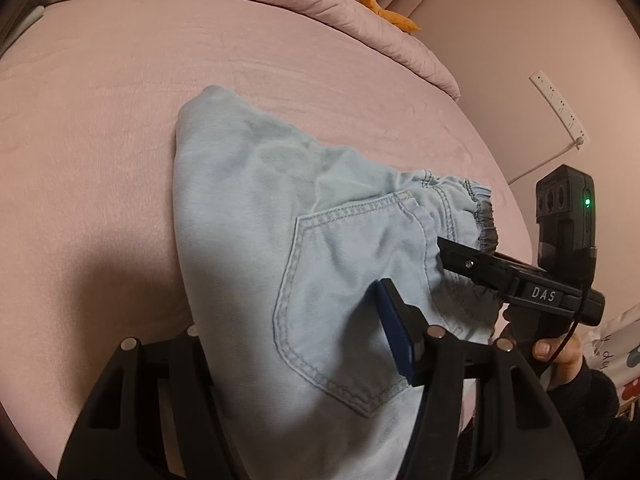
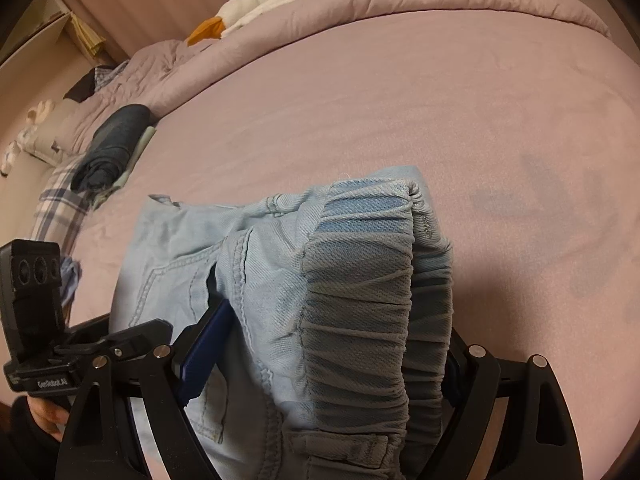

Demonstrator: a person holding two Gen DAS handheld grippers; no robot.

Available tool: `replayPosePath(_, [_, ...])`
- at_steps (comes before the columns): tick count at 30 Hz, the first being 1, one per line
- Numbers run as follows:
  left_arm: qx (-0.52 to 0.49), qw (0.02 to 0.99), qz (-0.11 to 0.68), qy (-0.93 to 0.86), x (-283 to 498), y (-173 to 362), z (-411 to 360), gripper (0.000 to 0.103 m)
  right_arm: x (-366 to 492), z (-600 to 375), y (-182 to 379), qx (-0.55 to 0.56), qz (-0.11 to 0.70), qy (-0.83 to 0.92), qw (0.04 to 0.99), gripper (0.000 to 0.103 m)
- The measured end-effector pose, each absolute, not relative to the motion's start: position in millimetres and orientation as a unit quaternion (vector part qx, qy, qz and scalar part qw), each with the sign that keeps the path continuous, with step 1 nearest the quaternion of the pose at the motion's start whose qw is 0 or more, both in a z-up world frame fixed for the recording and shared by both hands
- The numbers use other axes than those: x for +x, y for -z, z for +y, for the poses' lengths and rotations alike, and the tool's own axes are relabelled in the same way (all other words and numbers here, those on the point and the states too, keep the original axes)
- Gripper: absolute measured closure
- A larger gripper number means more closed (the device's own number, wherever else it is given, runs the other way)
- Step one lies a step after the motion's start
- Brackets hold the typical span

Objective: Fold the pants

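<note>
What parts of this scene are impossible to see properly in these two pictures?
- Left wrist view: the left gripper's left finger is covered by the pants; the pant legs are cut off by the bottom edge.
- Right wrist view: the elastic waistband drapes over the right gripper, hiding its right finger.
- The stuffed toy is cut off by the top edge.

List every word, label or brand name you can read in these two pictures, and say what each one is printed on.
"DAS": white letters on a black label on the right gripper, in the left wrist view.
"GenRobot.AI": small white print on the left gripper body, in the right wrist view.
Patterned fabric at the right edge of the left wrist view shows partial letters, too cut off to read.
The pants show no readable tag.
</note>
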State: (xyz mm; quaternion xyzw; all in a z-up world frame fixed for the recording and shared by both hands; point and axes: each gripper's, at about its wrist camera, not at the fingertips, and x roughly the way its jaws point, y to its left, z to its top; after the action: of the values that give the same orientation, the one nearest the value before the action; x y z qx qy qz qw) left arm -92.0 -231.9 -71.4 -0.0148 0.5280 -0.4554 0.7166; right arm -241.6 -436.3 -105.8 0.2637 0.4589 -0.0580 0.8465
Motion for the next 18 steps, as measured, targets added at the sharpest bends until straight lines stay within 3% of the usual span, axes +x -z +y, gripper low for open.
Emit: replayPosePath(18, [0.021,0.734,0.516,0.441,-96,69,-237,0.049,-245,-419,99,0.227,0.462,0.099,0.851,0.017])
